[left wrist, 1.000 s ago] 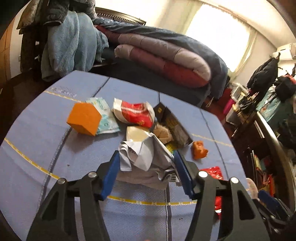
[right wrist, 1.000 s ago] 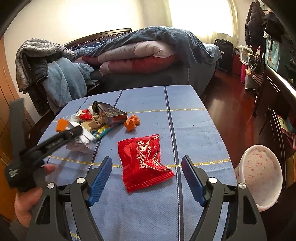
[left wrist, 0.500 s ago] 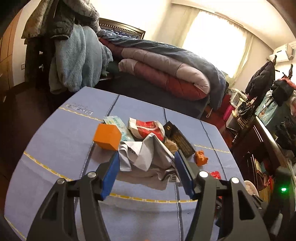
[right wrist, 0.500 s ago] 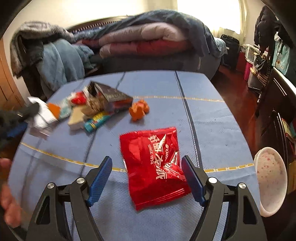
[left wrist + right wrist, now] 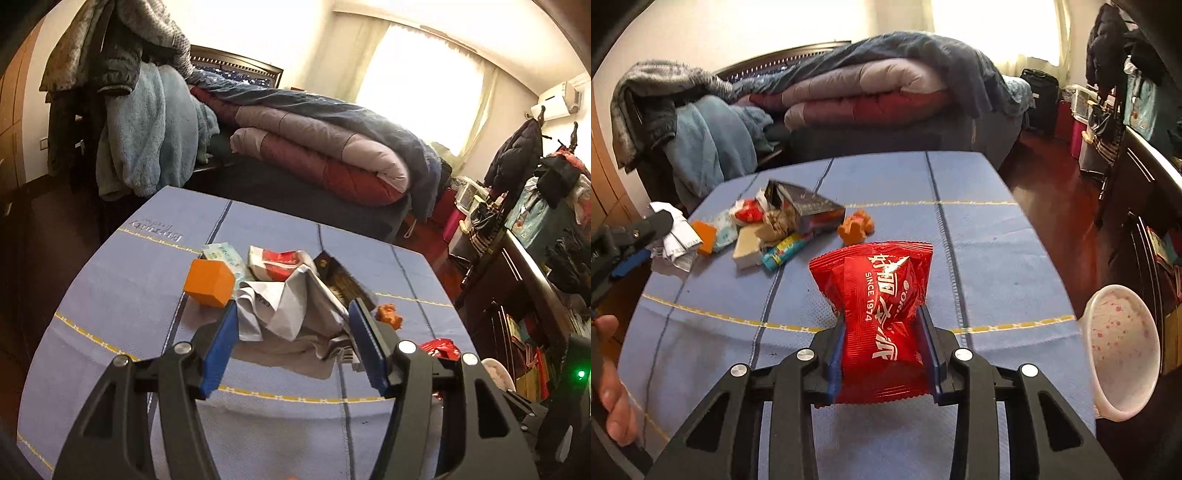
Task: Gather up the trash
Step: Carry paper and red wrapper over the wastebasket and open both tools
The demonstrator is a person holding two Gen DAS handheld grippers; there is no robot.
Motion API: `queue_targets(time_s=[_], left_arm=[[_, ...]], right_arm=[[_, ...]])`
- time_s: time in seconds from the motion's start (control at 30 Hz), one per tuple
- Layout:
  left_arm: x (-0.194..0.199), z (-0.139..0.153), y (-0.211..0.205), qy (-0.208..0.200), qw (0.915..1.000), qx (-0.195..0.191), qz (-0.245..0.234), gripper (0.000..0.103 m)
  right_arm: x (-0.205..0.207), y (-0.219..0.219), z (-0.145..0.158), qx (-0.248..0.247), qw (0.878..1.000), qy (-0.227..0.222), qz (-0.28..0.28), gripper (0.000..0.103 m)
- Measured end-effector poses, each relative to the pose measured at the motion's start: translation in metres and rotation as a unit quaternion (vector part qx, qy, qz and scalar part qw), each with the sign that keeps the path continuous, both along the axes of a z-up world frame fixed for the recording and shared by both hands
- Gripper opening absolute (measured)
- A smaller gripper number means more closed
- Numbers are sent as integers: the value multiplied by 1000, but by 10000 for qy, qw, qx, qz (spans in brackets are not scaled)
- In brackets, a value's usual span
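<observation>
Now | right claw [image 5: 882,354] pinching red snack packet [image 5: 882,314], frame centre | left claw [image 5: 291,332] clamping crumpled paper [image 5: 288,310], frame centre | leftover litter mid-counter [image 5: 997,258] | white bin [image 5: 1123,354] lower right, nothing dropped yet, apparently

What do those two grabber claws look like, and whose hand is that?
Both are black plastic frames with triangular cut-outs and silver round bolts. The left gripper and the right gripper each have two flat blue fingers. In the right wrist view, a bare hand shows at the left edge; no sleeve or cable is visible.
</observation>
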State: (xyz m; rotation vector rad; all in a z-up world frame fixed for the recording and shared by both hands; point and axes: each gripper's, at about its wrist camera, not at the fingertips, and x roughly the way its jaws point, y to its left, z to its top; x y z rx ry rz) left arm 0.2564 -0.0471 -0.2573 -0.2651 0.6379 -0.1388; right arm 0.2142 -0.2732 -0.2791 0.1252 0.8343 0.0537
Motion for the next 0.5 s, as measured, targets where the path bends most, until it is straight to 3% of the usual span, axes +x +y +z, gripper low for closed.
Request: queue_targets(time_s=[0.27, 0.5], left_arm=[[-14, 23, -31, -227, 9990, 86, -373, 62], [-23, 42, -88, -478, 9936, 190, -1008, 62]], right_arm=[[-28, -29, 28, 120, 9990, -344, -272, 35], [-49, -66, 41, 157, 9962, -535, -668, 36]])
